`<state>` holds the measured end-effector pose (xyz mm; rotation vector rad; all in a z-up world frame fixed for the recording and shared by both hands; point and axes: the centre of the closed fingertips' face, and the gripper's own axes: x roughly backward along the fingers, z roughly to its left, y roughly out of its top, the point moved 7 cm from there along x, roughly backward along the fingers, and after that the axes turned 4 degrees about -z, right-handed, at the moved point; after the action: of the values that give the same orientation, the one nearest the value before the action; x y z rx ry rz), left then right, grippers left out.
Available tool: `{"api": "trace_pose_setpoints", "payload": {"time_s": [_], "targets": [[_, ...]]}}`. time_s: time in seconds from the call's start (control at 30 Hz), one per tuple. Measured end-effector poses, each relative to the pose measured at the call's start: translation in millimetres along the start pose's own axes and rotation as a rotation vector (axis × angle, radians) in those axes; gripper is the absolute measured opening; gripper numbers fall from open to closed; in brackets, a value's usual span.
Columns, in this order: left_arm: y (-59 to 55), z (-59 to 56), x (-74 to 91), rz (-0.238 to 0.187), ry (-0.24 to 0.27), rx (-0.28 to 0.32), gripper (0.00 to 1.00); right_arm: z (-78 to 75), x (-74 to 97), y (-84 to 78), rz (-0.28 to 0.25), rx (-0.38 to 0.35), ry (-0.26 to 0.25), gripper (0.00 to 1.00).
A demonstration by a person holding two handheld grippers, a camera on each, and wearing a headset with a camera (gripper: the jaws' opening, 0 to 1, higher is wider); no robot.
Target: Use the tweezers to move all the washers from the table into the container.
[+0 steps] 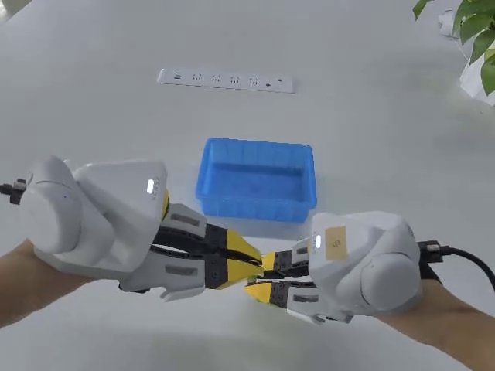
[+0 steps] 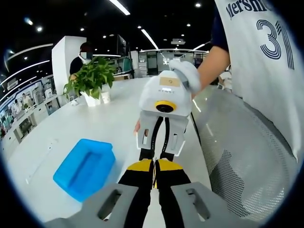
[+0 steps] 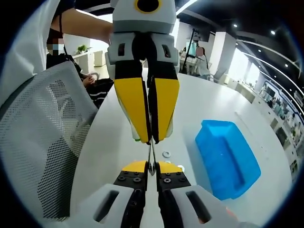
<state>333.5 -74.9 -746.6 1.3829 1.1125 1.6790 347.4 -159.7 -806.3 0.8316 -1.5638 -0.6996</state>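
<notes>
Head view: left gripper [image 1: 259, 261] and right gripper [image 1: 257, 277] tip to tip above the white worktop [image 1: 93, 100], blue rectangular plastic container [image 1: 255, 182] just beyond the jaws. Left gripper view: own jaws pressed together, meeting the right gripper's; container to their left. Right gripper view: thin metal tweezers [image 3: 151, 154] clamped in own jaws and in the left gripper's jaws opposite; small round washer [image 3: 166, 154] on the worktop just right of the tips, container farther right.

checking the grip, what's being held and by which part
The tweezers, pinched at opposite ends: left gripper on one end, right gripper on the other.
</notes>
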Motion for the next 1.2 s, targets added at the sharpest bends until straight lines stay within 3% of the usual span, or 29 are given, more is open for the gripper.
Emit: {"api": "trace_pose_setpoints", "payload": {"time_s": [0.03, 0.67, 1.03, 1.2], "targets": [[0.1, 0.6, 0.2, 0.001, 0.003, -0.002, 0.06, -2.6, 0.7, 0.1, 0.001, 0.006, -0.02, 0.08], [5.1, 16.5, -8.0, -0.027, 0.008, 0.041, 0.06, -14.8, 8.8, -4.5, -0.022, -0.052, -0.085, 0.11], [4.1, 19.2, -10.8, -0.033, 0.015, 0.056, 0.06, -16.9, 7.1, -6.7, -0.025, -0.083, -0.08, 0.12], [5.4, 21.2, -10.3, -0.055, 0.017, 0.073, 0.06, -17.8, 6.4, -5.4, -0.035, -0.097, -0.087, 0.12]]}}
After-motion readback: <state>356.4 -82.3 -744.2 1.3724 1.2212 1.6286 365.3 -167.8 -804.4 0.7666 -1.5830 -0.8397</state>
